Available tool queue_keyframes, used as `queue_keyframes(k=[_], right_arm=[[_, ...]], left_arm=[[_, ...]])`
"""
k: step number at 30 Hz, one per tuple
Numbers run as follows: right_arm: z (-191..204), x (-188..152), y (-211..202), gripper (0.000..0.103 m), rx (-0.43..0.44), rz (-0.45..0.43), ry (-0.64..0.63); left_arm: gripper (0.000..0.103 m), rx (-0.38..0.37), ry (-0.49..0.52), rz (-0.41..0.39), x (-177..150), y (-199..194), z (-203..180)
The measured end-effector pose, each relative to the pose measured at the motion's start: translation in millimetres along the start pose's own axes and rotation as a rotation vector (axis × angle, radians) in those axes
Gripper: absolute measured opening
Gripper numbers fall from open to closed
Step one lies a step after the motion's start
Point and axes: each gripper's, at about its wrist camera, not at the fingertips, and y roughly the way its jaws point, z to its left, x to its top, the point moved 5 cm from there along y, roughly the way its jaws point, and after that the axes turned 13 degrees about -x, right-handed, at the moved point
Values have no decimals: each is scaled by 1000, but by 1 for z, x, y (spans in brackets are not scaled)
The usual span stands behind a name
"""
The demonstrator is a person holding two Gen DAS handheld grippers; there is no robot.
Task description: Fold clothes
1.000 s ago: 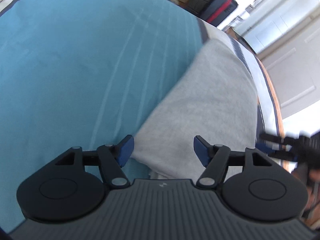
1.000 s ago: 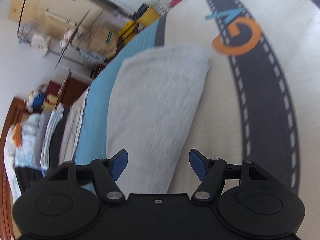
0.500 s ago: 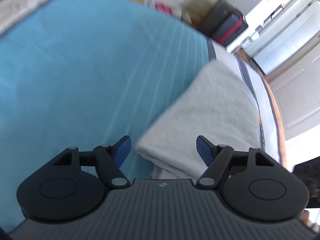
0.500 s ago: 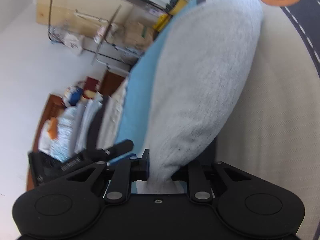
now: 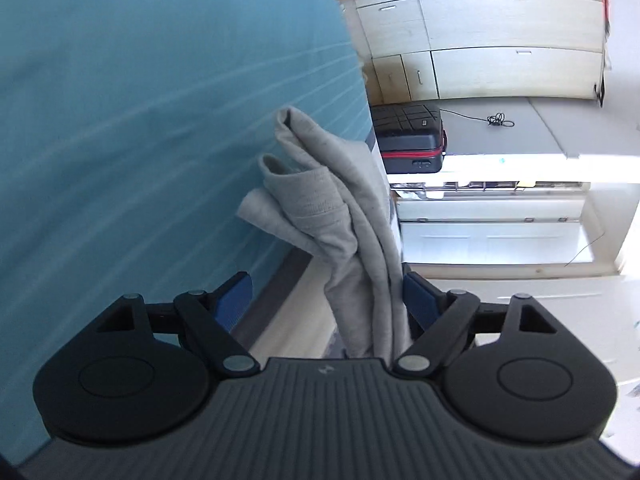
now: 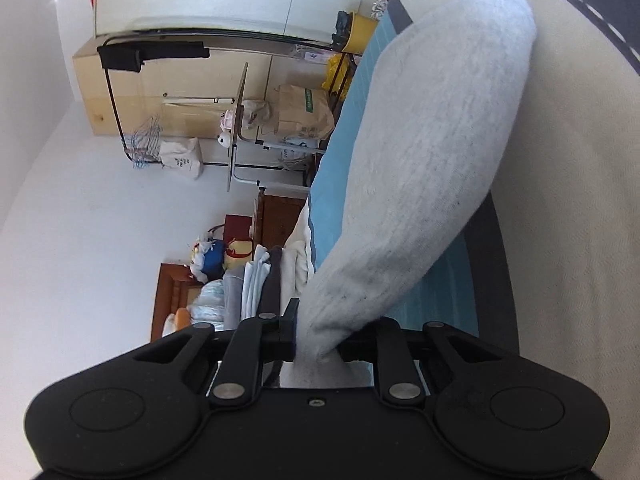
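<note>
A grey knit garment (image 5: 344, 208) hangs bunched in folds in the left wrist view, in front of a blue bedcover (image 5: 160, 120). My left gripper (image 5: 326, 300) is open. The cloth passes between its blue fingertips (image 5: 236, 300), close against the right one. In the right wrist view the same grey garment (image 6: 440, 140) stretches away as a long smooth fold over the blue bedcover (image 6: 336, 200) and a cream blanket with a road print (image 6: 580, 200). My right gripper (image 6: 320, 344) is shut on the garment's near end.
A black suitcase with red trim (image 5: 412, 140) stands by pale wardrobe doors (image 5: 480, 40). A pile of folded clothes (image 6: 256, 280) lies at the bed's far side. Beyond the bed are a paper bag (image 6: 304, 112), a yellow bucket (image 6: 360, 32) and a clothes rack (image 6: 152, 52).
My right gripper has shut on the garment's edge and lifted it. Both views have rolled sideways. The flat garment is now bunched between the left gripper's open fingers.
</note>
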Motion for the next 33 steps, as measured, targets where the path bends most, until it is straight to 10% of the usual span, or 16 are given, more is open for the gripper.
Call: queue_keyframes(k=[4,8,16,22,33], right_arm=[[-6,-7,2,21,-1,13,20],[-5,-13,4,20,42,38,61],[38,-26,3,21,-53,31,-164],[21,-17,-13,76,-274,-24,-193],[-50,74,-14,81,-223,-161,31]], left_arm=[[86,14,152,-95,5,8,-9],[80,8,141,-28,13,27,0],[24,45,272,-127,19,11,-15],[23,63,322,-77,29,3,-22],[23,119,299,-60,35,4,-8]])
